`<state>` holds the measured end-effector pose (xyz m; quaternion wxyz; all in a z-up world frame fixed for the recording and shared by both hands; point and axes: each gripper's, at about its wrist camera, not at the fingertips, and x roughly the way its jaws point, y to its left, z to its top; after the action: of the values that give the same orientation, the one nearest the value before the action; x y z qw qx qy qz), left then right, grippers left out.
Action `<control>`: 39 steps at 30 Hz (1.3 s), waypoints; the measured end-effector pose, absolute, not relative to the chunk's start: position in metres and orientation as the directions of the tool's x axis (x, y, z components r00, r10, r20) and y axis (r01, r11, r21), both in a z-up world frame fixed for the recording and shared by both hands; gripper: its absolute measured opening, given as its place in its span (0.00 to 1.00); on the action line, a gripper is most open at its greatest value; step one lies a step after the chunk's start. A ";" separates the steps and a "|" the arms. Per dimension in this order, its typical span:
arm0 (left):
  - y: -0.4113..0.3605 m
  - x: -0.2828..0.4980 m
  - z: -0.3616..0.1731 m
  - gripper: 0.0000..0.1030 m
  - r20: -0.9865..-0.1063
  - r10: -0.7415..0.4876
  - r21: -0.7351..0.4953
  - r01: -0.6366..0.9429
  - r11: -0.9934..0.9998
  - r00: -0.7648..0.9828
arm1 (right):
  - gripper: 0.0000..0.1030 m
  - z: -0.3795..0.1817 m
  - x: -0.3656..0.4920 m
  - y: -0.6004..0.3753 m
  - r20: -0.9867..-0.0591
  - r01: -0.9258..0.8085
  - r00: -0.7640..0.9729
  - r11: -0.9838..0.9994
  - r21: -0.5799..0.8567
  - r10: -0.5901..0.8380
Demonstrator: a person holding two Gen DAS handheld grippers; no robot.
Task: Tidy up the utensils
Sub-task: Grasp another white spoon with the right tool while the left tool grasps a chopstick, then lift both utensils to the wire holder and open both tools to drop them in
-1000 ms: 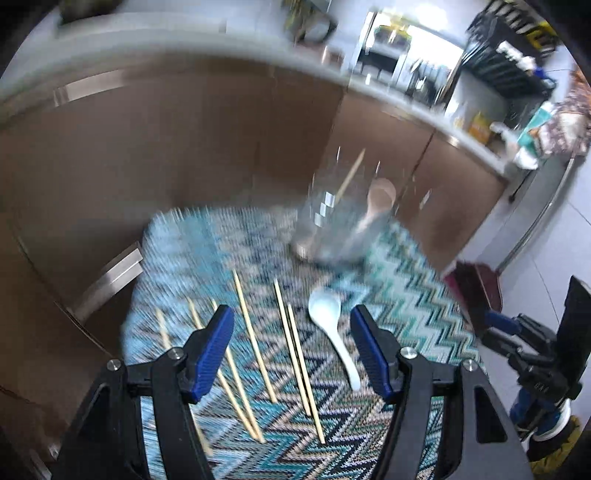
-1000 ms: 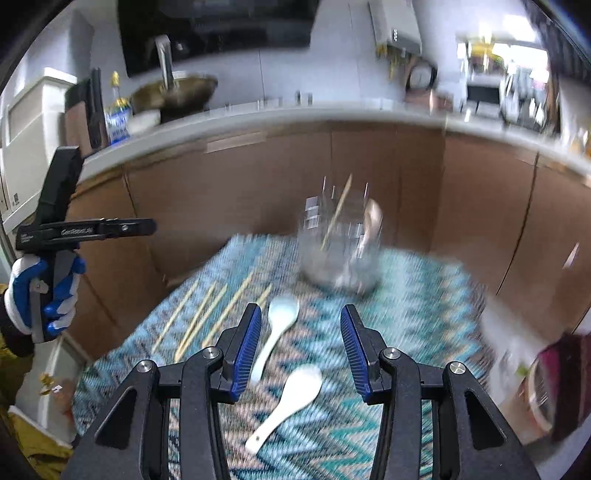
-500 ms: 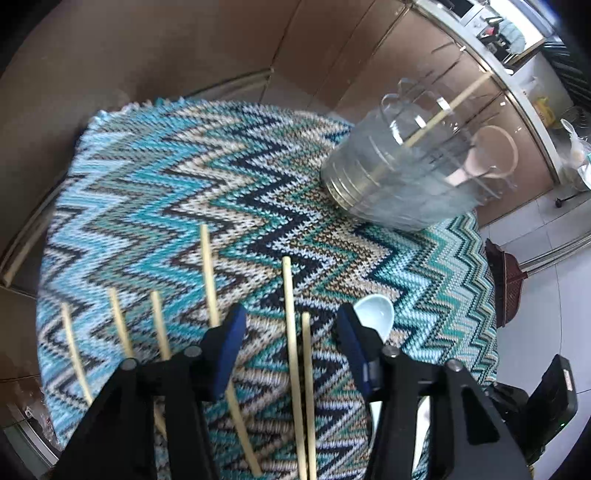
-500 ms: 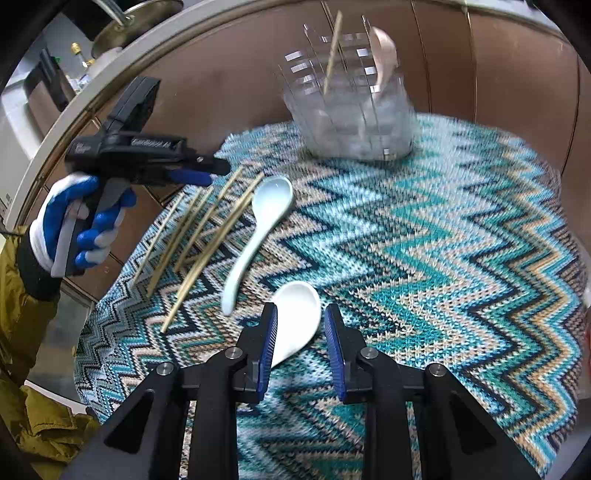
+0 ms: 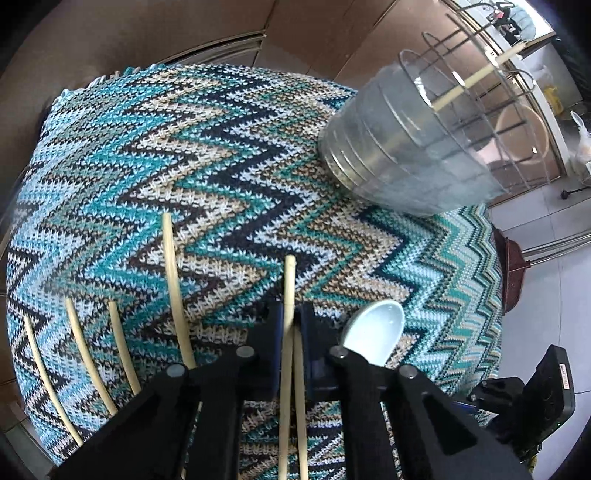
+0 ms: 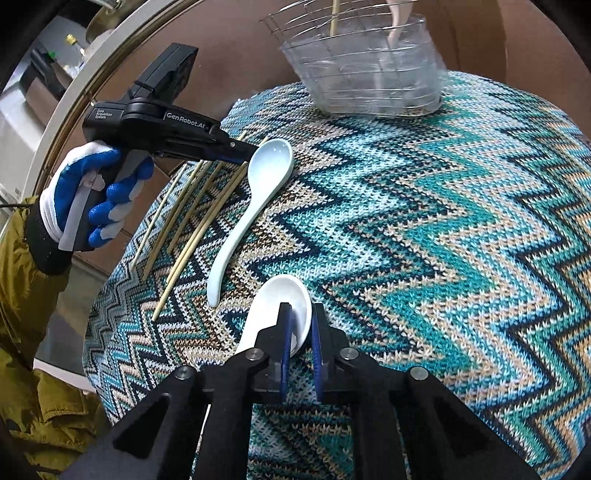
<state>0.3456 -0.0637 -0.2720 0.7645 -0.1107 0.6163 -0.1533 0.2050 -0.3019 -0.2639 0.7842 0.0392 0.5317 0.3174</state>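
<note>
My left gripper (image 5: 291,314) is shut on two bamboo chopsticks (image 5: 289,280) that lie on the zigzag knit cloth (image 5: 207,166). Several more chopsticks (image 5: 173,280) lie to its left, and a pale blue spoon (image 5: 375,330) lies to its right. My right gripper (image 6: 300,314) is shut on the rim of a white spoon (image 6: 275,306) resting on the cloth (image 6: 443,240). The left gripper (image 6: 236,153) also shows in the right wrist view, beside the pale blue spoon (image 6: 255,195). A clear holder with a wire rack (image 5: 413,147) holds one chopstick and a spoon.
The cloth covers a small round table with brown cabinets (image 5: 184,33) behind it. The holder (image 6: 365,81) stands at the table's far side. A gloved hand (image 6: 85,192) holds the left gripper at the table's left edge. Tiled floor (image 5: 546,280) lies to the right.
Both grippers have come down to the cloth and closed, the left on the two chopsticks, the right on the white spoon's bowl.
</note>
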 end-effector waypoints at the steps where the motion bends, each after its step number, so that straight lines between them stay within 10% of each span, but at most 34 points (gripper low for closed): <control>1: -0.064 0.343 -0.270 0.09 -0.904 -0.376 -0.362 0.103 0.926 0.203 | 0.07 -0.261 0.204 -0.300 -0.811 -0.467 0.239 0.795 0.387 0.534; 27: -0.040 0.268 -0.136 0.05 -0.753 -0.435 -0.351 0.258 0.900 0.493 | 0.05 -0.137 0.164 -0.299 -0.675 -0.478 0.594 0.867 0.141 0.437; 39: -0.025 0.263 -0.009 0.05 -0.511 -0.488 -0.355 0.344 0.869 0.708 | 0.05 -0.050 0.199 -0.309 -0.444 -0.367 0.825 0.929 0.051 0.350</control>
<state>0.2630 -0.0245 -0.0094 0.9165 -0.1174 0.3078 -0.2269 0.1988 -0.3094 -0.0495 0.9550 -0.0183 0.2287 0.1879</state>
